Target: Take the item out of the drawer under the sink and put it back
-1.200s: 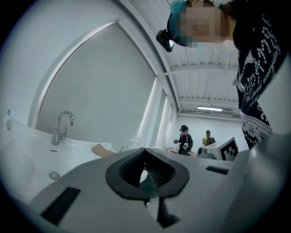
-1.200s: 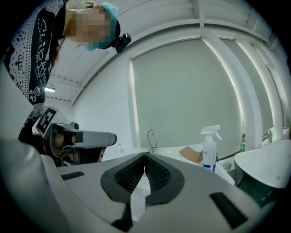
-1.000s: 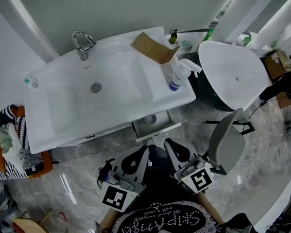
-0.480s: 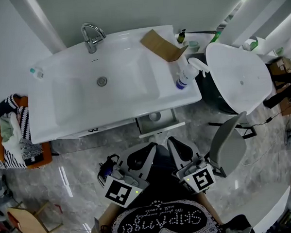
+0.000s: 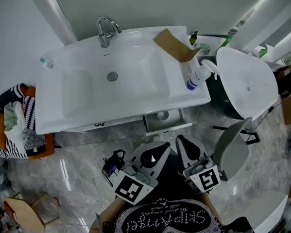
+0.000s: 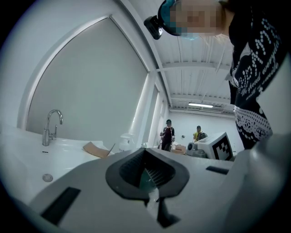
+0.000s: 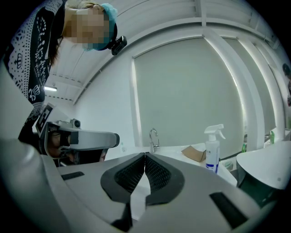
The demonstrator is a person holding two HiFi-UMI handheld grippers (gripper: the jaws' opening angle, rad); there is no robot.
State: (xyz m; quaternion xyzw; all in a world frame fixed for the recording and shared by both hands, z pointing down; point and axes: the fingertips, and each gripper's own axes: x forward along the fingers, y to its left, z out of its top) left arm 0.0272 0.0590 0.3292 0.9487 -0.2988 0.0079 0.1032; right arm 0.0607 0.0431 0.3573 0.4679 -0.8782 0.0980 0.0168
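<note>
Both the left gripper (image 5: 156, 149) and right gripper (image 5: 185, 141) hang with jaws together before the part-open drawer (image 5: 165, 128) under the sink (image 5: 86, 92). The small round item (image 5: 162, 115) lies inside, likely light and rigid; grip its rim.

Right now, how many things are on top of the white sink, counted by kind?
Spray bottle: 1
Small clear bottle: 1
Cardboard piece: 1
Tap: 1
Total: 4
The dark bottle just past the right edge is not counted.
</note>
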